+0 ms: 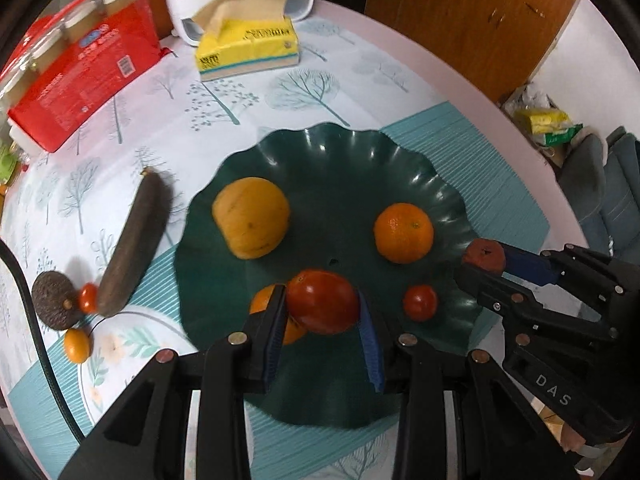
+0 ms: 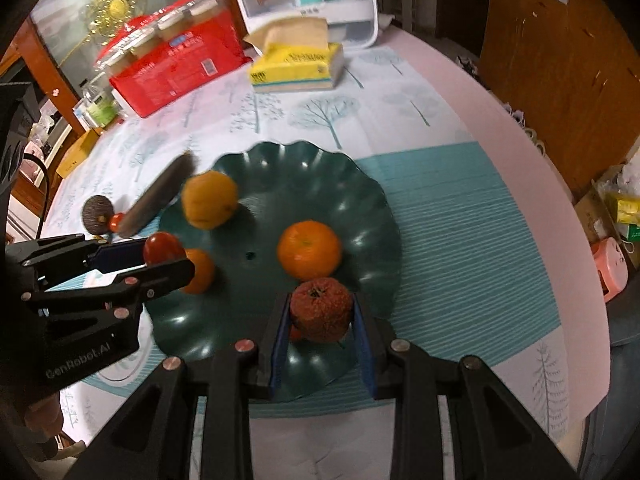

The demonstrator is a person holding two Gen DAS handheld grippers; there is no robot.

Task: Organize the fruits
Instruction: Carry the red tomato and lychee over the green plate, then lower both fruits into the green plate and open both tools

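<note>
Over the dark green plate, your left gripper is clamped on a red tomato, and your right gripper is clamped on a wrinkled brownish-red fruit. On the plate lie a yellow fruit, an orange, a second orange and a cherry tomato. Left of the plate, on the tablecloth, sit a cucumber, an avocado and two more small fruits, with a tissue pack further back.

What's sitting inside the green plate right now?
On the green plate: a yellow fruit, two oranges, a small tomato. Left gripper partly hides one orange.
</note>
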